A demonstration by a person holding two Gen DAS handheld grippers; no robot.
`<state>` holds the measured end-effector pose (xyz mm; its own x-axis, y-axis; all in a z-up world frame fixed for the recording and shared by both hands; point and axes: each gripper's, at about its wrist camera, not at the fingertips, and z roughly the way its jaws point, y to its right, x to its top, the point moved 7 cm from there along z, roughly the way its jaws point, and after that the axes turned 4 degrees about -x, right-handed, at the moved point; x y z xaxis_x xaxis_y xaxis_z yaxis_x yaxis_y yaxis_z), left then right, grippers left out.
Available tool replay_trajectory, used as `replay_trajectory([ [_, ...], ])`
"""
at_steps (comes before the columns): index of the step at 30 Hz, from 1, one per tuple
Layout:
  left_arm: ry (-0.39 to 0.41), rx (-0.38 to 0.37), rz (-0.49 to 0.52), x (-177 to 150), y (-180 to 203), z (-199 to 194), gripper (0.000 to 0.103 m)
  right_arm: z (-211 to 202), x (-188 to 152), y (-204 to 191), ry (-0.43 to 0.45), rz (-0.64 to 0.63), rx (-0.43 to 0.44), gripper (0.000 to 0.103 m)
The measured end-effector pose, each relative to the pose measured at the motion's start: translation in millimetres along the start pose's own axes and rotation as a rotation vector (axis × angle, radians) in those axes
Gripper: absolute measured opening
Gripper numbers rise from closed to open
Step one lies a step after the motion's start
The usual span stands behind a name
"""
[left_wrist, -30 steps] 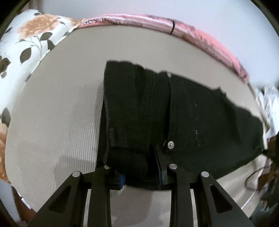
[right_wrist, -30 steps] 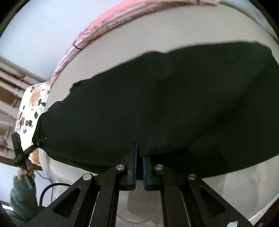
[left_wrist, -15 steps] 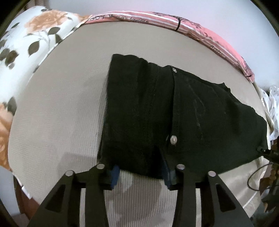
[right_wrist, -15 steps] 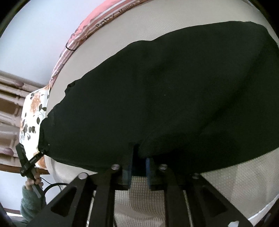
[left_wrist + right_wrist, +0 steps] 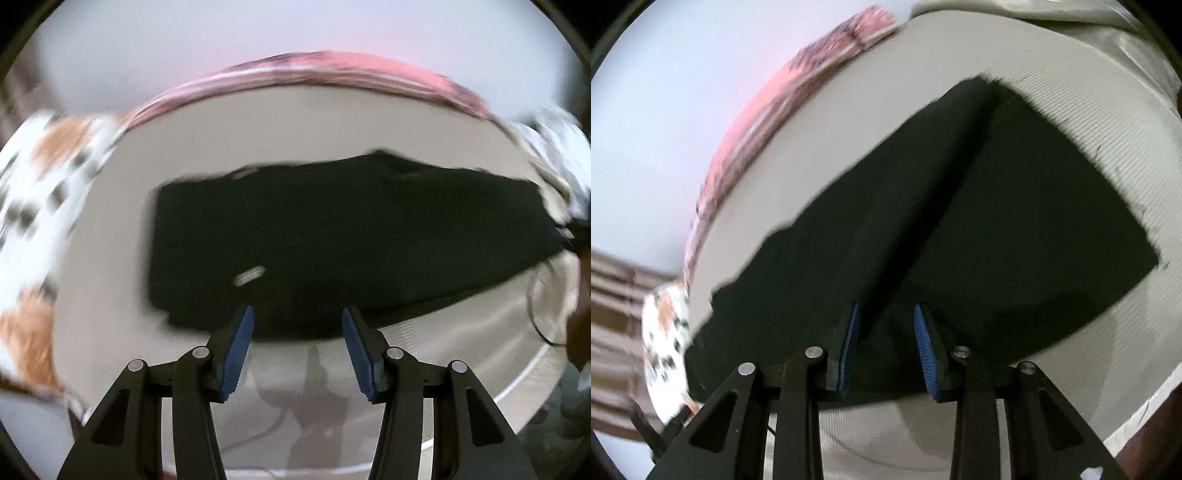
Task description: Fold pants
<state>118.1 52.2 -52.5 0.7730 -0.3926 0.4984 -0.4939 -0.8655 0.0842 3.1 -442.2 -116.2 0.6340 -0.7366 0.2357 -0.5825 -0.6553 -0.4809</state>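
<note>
The black pants (image 5: 332, 243) lie flat on the beige bed surface (image 5: 295, 122), folded lengthwise, waist end at the left with a metal button (image 5: 250, 275) showing. My left gripper (image 5: 297, 325) is open and empty, just above the near edge of the pants. In the right wrist view the pants (image 5: 960, 229) spread out ahead with a fold ridge down the middle. My right gripper (image 5: 888, 328) is open, its blue pads either side of that ridge at the near edge, not closed on the cloth.
A pink striped cloth (image 5: 332, 70) runs along the far edge of the bed. A floral pillow (image 5: 40, 184) lies at the left. A dark cable (image 5: 539, 310) loops at the right edge. A wall stands behind.
Both grippers have opened and let go of the pants. The left gripper has pulled back and swung, so the pants now lie farther off. The view is blurred by motion.
</note>
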Motion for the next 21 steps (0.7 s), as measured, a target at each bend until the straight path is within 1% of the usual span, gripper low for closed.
replay_trajectory([
  [1,0.015,-0.035,0.05,9,23,5,0.051,-2,10,6,0.016,0.031,0.006,0.03],
  [2,0.02,-0.052,0.078,14,36,9,0.051,-4,19,10,0.032,0.055,0.024,0.032],
  [4,0.022,-0.121,0.159,27,79,24,0.051,-5,35,16,0.049,0.091,0.045,0.035],
  [5,0.02,-0.141,0.182,31,91,28,0.051,-4,42,17,0.051,0.1,0.049,0.035],
  [7,0.008,-0.189,0.261,39,130,44,0.051,0,51,16,0.046,0.112,0.066,0.035],
  [8,0.005,-0.206,0.292,40,145,51,0.051,2,55,16,0.044,0.118,0.074,0.035],
  [9,-0.002,-0.225,0.316,41,158,57,0.051,5,58,14,0.037,0.112,0.065,0.035],
  [13,-0.042,-0.326,0.419,43,214,83,0.051,19,65,9,0.023,0.107,0.057,0.035],
  [15,-0.058,-0.348,0.467,45,239,93,0.051,23,68,7,0.015,0.113,0.072,0.035],
  [16,-0.058,-0.353,0.479,41,245,94,0.051,24,69,4,0.015,0.102,0.077,0.035],
  [18,-0.064,-0.359,0.511,40,264,103,0.051,24,74,-4,0.029,0.056,0.071,0.027],
  [19,-0.066,-0.37,0.521,41,273,108,0.051,25,75,-7,0.03,0.034,0.059,0.015],
  [21,-0.07,-0.386,0.539,41,286,115,0.051,27,79,-15,0.022,-0.005,0.056,0.014],
])
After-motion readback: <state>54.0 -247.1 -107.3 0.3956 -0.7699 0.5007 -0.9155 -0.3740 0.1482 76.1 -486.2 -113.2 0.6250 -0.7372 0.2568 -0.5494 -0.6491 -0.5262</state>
